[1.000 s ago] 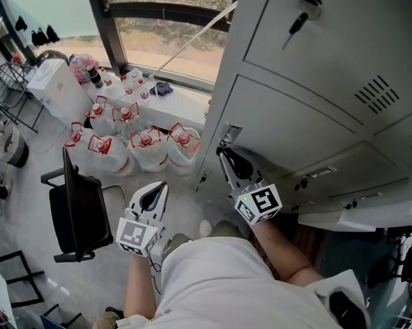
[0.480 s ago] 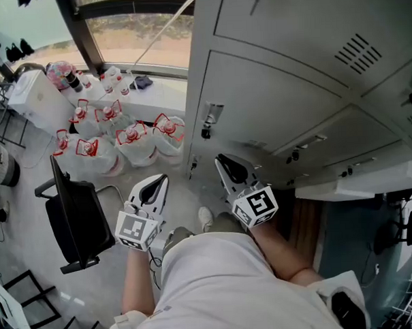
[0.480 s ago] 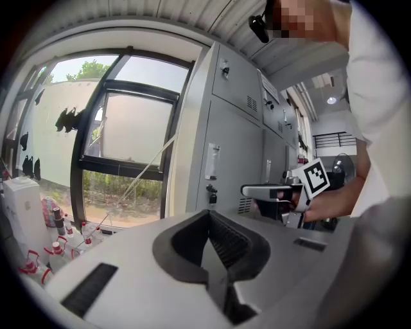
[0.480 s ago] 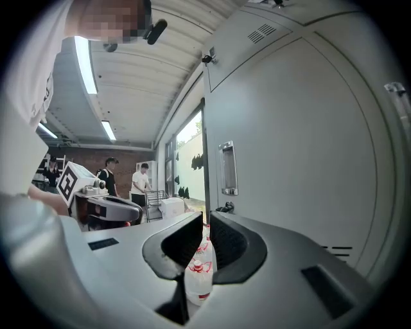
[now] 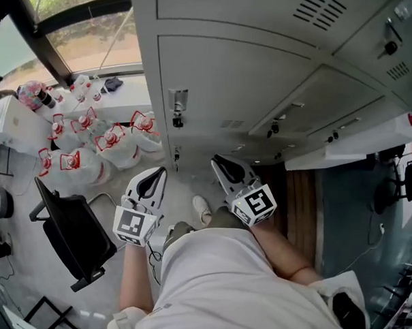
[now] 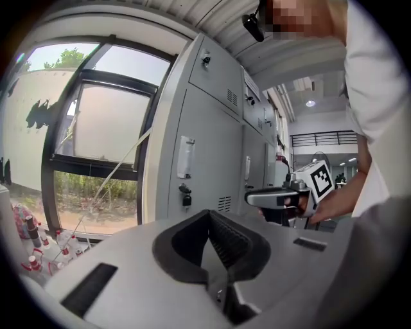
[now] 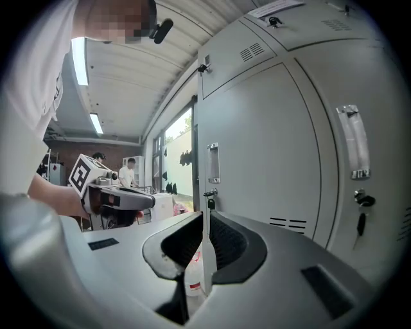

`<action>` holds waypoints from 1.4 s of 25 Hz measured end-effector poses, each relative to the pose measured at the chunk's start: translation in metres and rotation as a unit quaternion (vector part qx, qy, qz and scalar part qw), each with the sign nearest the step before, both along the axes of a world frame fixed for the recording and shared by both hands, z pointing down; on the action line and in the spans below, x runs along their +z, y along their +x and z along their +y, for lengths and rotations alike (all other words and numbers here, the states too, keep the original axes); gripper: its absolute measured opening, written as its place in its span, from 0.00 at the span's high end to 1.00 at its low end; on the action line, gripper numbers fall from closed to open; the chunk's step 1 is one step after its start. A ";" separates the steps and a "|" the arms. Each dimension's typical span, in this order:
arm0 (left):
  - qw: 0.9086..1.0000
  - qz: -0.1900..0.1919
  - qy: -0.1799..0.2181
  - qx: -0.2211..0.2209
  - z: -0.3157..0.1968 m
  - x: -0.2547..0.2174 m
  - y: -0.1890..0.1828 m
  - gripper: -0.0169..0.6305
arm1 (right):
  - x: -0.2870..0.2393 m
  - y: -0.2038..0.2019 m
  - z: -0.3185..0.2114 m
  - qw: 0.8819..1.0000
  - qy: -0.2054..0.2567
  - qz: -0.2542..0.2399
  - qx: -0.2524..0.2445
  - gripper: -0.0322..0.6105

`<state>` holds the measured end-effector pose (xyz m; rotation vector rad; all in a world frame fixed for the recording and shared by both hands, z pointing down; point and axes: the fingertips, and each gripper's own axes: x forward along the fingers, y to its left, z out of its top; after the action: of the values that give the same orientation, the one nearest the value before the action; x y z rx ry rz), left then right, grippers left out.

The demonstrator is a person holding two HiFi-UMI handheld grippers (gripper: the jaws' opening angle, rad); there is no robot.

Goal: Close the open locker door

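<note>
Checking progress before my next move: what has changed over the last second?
The locker door swung flush shut. The right gripper drew back from it, its empty jaws just closing a little. The left gripper stayed off the lockers, shut.

white short-sleeved shirt (image 5: 211, 283) — left gripper (image 5: 151, 178) and right gripper (image 5: 223, 165) pale grey, black-padded, each bearing a square-marker cube.

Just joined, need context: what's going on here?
A person stands facing a bank of grey lockers, a gripper in each hand. Neither touches anything. The left gripper is shut; the right gripper has just been closing, a slight gap left, nothing between its jaws. The locker doors ahead look closed; a pale panel jutting out at right may be the open one.
</note>
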<state>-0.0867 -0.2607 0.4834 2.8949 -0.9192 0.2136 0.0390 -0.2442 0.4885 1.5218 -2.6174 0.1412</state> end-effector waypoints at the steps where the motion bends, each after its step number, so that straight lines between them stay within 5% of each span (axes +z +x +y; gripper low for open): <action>1: 1.000 0.001 0.003 0.009 0.001 0.000 0.005 0.97 | 0.001 0.003 0.004 1.000 0.000 0.001 0.005 0.89; 15: 0.996 0.008 0.008 0.094 0.011 -0.002 0.056 0.97 | -0.001 0.044 0.050 0.997 0.010 0.019 0.070 0.88; 35: 0.992 0.006 0.011 0.122 0.019 -0.005 0.075 0.97 | -0.004 0.061 0.063 0.996 0.020 0.019 0.085 0.90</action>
<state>-0.0112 -0.2421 0.4781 3.0209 -0.5675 0.2059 0.0997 -0.1808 0.4844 1.7419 -2.4737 0.0732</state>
